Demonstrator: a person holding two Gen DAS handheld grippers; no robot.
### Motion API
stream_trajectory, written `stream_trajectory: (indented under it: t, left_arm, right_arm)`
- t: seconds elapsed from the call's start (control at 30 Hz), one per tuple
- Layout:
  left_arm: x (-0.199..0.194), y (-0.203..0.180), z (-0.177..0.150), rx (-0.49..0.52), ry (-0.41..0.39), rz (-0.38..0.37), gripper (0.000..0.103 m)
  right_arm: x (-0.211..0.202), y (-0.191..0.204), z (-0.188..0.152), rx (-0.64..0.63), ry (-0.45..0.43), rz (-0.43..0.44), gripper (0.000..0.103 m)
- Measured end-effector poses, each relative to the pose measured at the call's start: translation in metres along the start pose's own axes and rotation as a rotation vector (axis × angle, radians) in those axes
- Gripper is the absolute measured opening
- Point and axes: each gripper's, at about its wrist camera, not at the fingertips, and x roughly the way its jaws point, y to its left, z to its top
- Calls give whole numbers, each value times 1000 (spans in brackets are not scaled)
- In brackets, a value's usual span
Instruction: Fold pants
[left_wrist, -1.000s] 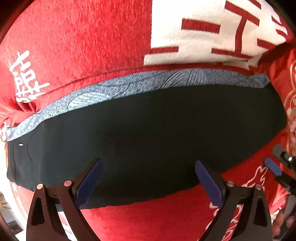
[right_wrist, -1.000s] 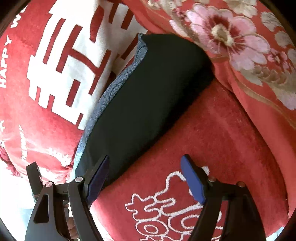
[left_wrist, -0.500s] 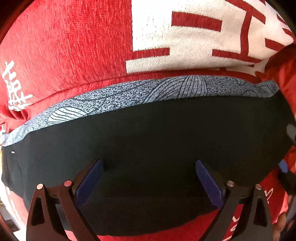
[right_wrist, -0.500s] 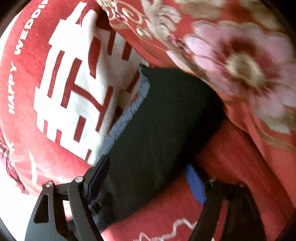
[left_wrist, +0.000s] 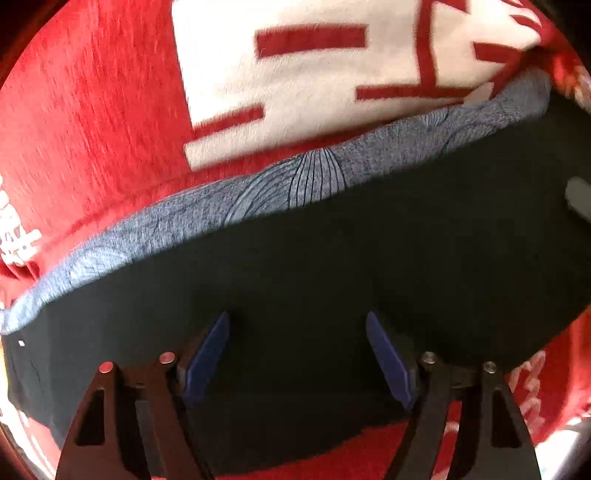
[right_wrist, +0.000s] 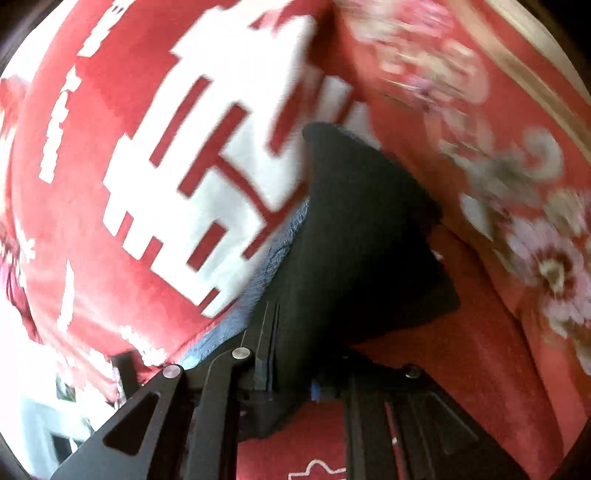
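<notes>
Black pants (left_wrist: 332, 280) with a blue-grey patterned band (left_wrist: 258, 192) along their far edge lie flat on a red blanket. My left gripper (left_wrist: 297, 356) points down over the pants' near part. Its jaws are closing, with black cloth lying between the blue pads (left_wrist: 207, 350), which stand well apart. In the right wrist view the pants (right_wrist: 362, 236) rise from the blanket in a raised fold. My right gripper (right_wrist: 291, 376) has its jaws closing tight on the pants' near edge, and the cloth is pinched between them.
The red blanket (left_wrist: 92, 110) bears a large white block with red strokes (left_wrist: 314, 74). A red quilt with pink flowers (right_wrist: 517, 192) is heaped right beside the pants' end. The bed's edge and a bright floor (right_wrist: 40, 424) show at the lower left of the right wrist view.
The left gripper came closer to the pants and its jaws narrowed. The right gripper's jaws went from wide apart to pinching the pants' edge, then rose, pulling the cloth up.
</notes>
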Motion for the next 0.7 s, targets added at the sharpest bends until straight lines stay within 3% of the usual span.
stream_trajectory:
  t: [0.1,0.23,0.37,0.53,0.7]
  left_arm:
    - [-1,5,-1,-39,13,-27,77]
    - [-6,13,1,-19,13,-71,78]
    - [-35,50,-9,-111,-37,-125,77]
    - [-75,114,-33,-119,-104,-88,78]
    - [-84,212,-78,-196,-62,0,78]
  right_arm:
    - [-2,28,-1,-118,0,-36,14]
    - [3,58,-4,-216,13,-98,14]
    - [1,100,-13,-350,25,-161,14]
    - [14,166,-49,-579,41,-238,18]
    - [66,227,-110,-780,91,-320,24]
